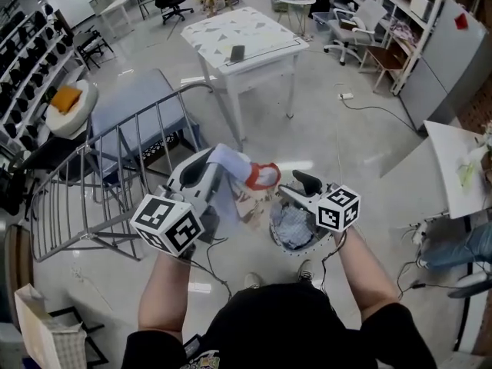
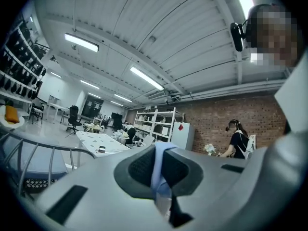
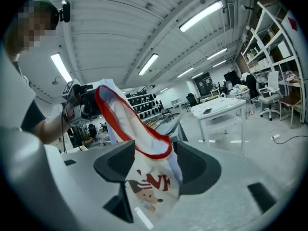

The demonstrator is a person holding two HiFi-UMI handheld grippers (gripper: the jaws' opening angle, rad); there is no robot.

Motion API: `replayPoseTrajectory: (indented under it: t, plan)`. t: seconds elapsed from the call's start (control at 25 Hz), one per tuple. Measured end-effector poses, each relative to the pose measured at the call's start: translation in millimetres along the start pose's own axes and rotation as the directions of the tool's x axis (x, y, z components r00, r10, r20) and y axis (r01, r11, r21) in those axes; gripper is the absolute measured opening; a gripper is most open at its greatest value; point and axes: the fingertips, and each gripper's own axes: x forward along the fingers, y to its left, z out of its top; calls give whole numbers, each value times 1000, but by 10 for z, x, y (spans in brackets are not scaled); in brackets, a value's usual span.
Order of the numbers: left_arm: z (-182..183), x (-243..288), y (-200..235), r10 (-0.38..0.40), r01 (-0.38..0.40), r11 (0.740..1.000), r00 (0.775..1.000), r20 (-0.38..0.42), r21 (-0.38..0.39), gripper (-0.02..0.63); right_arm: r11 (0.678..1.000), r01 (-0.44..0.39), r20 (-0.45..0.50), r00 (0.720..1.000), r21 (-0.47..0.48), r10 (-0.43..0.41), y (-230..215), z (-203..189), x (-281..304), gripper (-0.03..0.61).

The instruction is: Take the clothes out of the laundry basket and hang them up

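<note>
Left claw (image 2: pixel 159 168) pinches the shirt (image 1: pixel 250 197); right claw (image 3: pixel 154 163) gapes (shirt between); basket (image 1: pixel 287 247) holds clothes (image 1: pixel 294 223).

Laundry basket (image 1: pixel 304 250), drying rack (image 1: pixel 131 121) on floor (image 1: pixel 338 152)

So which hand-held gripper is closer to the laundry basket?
Right. The right hand-held gripper is just over the laundry basket; the left hand-held gripper, gripping the shirt, is further left.

Bright, even light falls from ceiling tube lamps (image 2: pixel 82 42), with pale glare streaks on the floor (image 1: pixel 296 165). Both gripper views bulge fisheye, have black corners, and blur softly up close.
</note>
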Motion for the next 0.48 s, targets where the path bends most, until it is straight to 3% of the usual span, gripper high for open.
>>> replayPoseTrajectory:
  t: [0.16, 0.28, 0.36, 0.48]
  plan:
    - [195, -265, 61, 47, -47, 999, 999, -2, -1, 14, 998, -31, -113, 993, -58, 24, 163, -429, 324, 339]
    - [296, -469, 127, 67, -68, 998, 998, 10, 10, 14, 996, -54, -157, 987, -78, 41, 346, -655, 571, 356]
    - [334, -584, 201, 81, -81, 997, 997, 19, 18, 14, 996, -50, -152, 988, -79, 38, 427, -699, 730, 350]
    - [385, -782, 340, 109, -110, 994, 993, 32, 20, 14, 994, -57, -143, 989, -97, 43, 584, -678, 931, 274]
